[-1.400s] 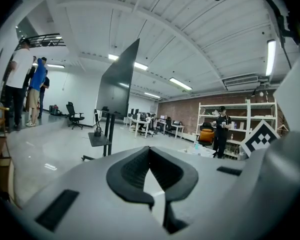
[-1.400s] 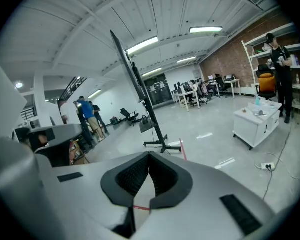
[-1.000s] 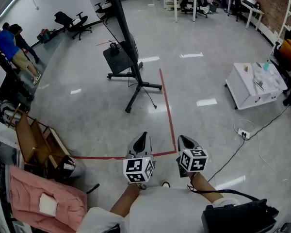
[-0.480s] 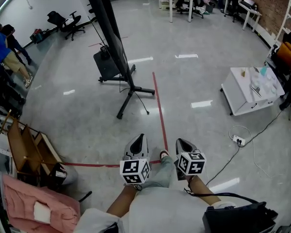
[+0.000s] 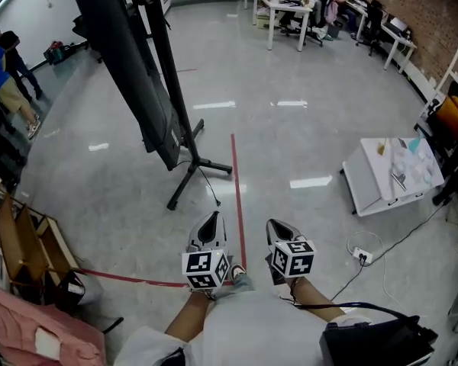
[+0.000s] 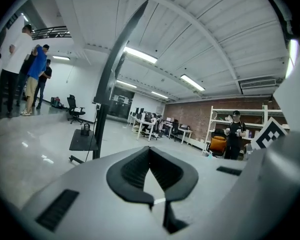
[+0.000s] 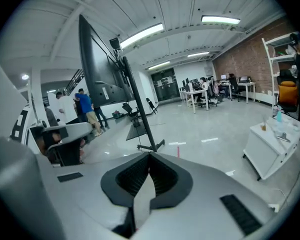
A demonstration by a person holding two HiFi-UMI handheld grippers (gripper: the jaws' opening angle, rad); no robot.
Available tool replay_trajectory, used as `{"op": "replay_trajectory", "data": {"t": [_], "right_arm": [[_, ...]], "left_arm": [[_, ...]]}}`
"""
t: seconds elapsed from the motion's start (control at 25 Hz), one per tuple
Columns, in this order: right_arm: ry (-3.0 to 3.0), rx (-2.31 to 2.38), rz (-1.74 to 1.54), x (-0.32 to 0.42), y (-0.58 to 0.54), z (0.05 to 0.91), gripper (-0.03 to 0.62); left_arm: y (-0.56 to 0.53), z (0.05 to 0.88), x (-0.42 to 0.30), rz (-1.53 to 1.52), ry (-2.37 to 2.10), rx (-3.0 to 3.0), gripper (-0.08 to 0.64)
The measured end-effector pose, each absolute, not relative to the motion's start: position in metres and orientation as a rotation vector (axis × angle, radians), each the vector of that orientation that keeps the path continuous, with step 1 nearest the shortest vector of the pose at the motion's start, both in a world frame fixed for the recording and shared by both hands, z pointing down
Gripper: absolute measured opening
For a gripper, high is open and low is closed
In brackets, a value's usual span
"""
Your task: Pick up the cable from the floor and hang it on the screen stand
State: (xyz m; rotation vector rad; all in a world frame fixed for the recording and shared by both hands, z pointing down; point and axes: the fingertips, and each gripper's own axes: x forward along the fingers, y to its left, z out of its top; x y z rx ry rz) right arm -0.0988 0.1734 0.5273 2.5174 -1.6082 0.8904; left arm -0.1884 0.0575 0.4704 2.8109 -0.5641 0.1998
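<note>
The screen stand (image 5: 185, 132) carries a big black screen (image 5: 126, 75) at the upper left of the head view. A thin black cable (image 5: 208, 185) trails from it onto the floor by its legs. At the right, another black cable (image 5: 401, 236) runs over the floor to a white power strip (image 5: 360, 256). My left gripper (image 5: 211, 219) and right gripper (image 5: 273, 225) are held side by side, low in the view. Both are shut and hold nothing. The stand (image 6: 106, 84) shows ahead in the left gripper view. The screen (image 7: 97, 69) is also ahead in the right gripper view.
A red tape line (image 5: 236, 193) runs along the floor between the grippers. A low white table (image 5: 382, 185) stands at the right and cardboard boxes (image 5: 19, 242) at the left. People (image 5: 4, 67) stand at the far left. Desks (image 5: 290, 6) are at the back, a black bag (image 5: 374, 341) at the bottom right.
The view has moved forward: the screen stand is nearer and larger, and the white table has slid lower right. Both grippers stay shut and side by side.
</note>
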Motion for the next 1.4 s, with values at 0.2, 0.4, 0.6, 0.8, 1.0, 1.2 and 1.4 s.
{"op": "replay_trajectory", "data": {"t": [0.2, 0.4, 0.6, 0.8, 1.0, 1.2, 1.4], "right_arm": [[-1.635, 2.478, 0.933, -0.062, 0.15, 0.536, 0.018], [-1.666, 2.413, 0.992, -0.041, 0.119, 0.548, 0.018], [-1.71, 2.367, 0.988, -0.027, 0.087, 0.548, 0.018], [-1.732, 2.367, 1.016, -0.008, 0.056, 0.55, 0.018], [-1.783, 2.345, 1.035, 0.006, 0.024, 0.552, 0.018], [-1.877, 2.252, 1.049, 0.03, -0.024, 0.56, 0.018], [-2.004, 2.06, 1.021, 0.07, -0.089, 0.565, 0.018]], "left_arm": [[0.036, 0.482, -0.158, 0.245, -0.615, 2.783, 0.003], [0.012, 0.49, -0.14, 0.239, -0.626, 2.737, 0.003], [-0.005, 0.495, -0.129, 0.258, -0.654, 2.726, 0.003], [-0.022, 0.497, -0.12, 0.285, -0.66, 2.731, 0.003], [-0.03, 0.5, -0.115, 0.302, -0.694, 2.722, 0.003], [-0.054, 0.508, -0.093, 0.302, -0.799, 2.691, 0.003], [-0.097, 0.517, -0.052, 0.296, -0.988, 2.609, 0.003]]}}
